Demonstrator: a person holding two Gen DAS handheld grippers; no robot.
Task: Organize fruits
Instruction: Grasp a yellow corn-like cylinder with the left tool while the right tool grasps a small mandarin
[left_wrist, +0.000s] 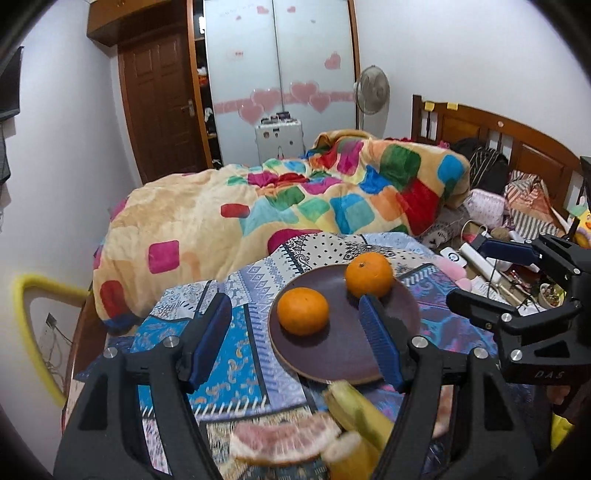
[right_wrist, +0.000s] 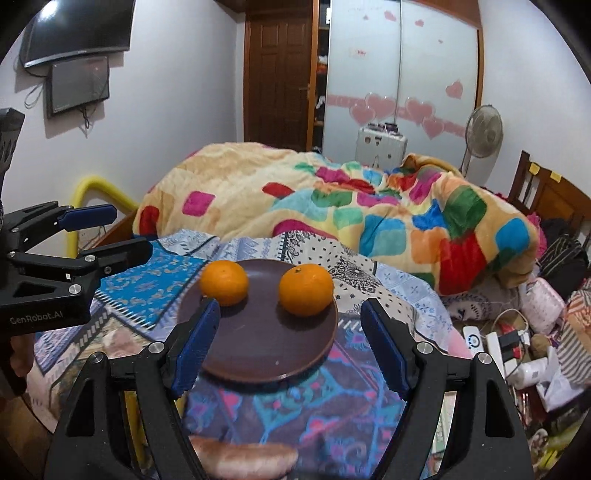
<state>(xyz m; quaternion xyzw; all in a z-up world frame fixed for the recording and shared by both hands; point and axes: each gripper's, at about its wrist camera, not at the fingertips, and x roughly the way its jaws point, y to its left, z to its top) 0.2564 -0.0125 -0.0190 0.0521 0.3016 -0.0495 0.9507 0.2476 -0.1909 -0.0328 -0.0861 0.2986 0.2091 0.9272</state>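
Note:
A dark brown plate (left_wrist: 343, 347) (right_wrist: 258, 354) lies on the patterned bedspread with two oranges on it: a left one (left_wrist: 303, 311) (right_wrist: 224, 282) and a right one (left_wrist: 368, 274) (right_wrist: 306, 290). My left gripper (left_wrist: 295, 332) is open and empty, hovering over the plate's near left side. My right gripper (right_wrist: 290, 332) is open and empty above the plate's near edge; it shows at the right of the left wrist view (left_wrist: 476, 273). A banana (left_wrist: 358, 421) and a pomelo wedge (left_wrist: 280, 443) (right_wrist: 243, 459) lie on the bedspread just below the grippers.
A colourful checked blanket (left_wrist: 295, 199) (right_wrist: 369, 206) is heaped behind the plate. Chargers, cables and bags (right_wrist: 517, 343) clutter the right side by the wooden headboard (left_wrist: 498, 136). A yellow padded rail (left_wrist: 29, 332) edges the bed at left.

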